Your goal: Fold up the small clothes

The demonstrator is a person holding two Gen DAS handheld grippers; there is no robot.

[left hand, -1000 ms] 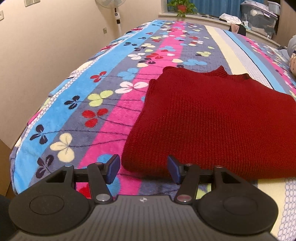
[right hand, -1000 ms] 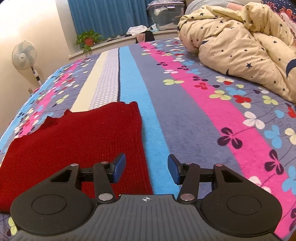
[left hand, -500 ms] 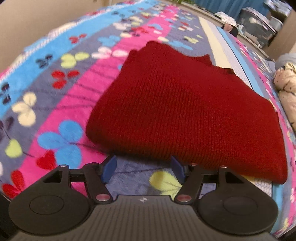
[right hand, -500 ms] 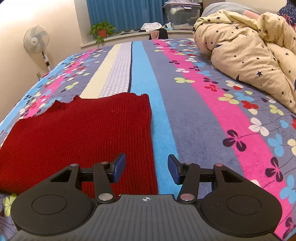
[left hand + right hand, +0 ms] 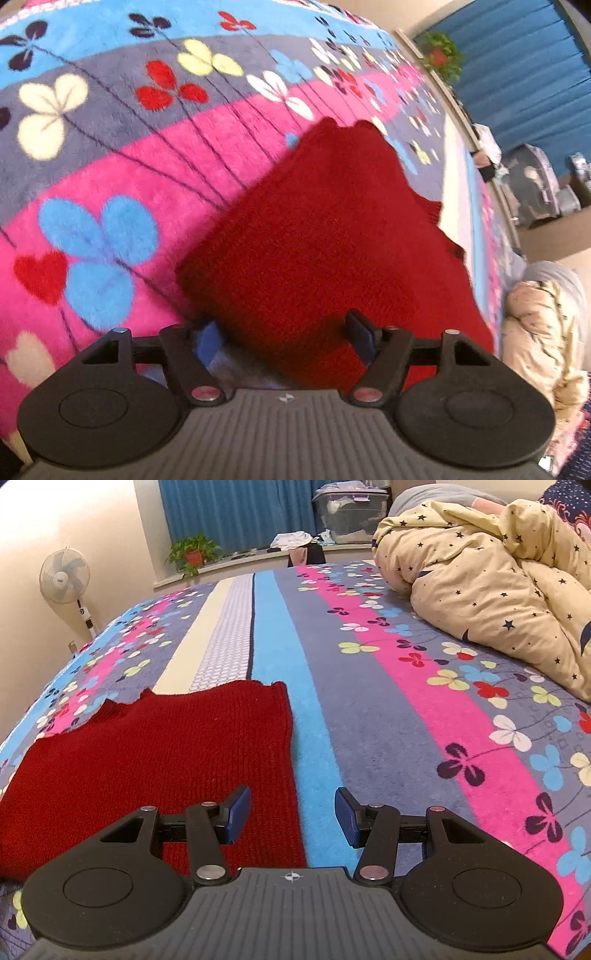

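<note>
one red sweater (image 5: 155,753), one duvet (image 5: 491,587), one fan (image 5: 64,576)

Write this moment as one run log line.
left gripper: jaws just opening, astride sweater corner | right gripper: open, empty

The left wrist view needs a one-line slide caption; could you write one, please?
Left gripper, jaws open and just widened, straddles the near corner of the folded red sweater on the floral blanket.

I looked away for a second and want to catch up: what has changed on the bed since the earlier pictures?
The left gripper has dropped close and rolled, its jaws just opening wider, now straddling the near corner of the red sweater without pressing it. The right gripper stays open over the sweater's right edge; the sweater lies unmoved.
</note>
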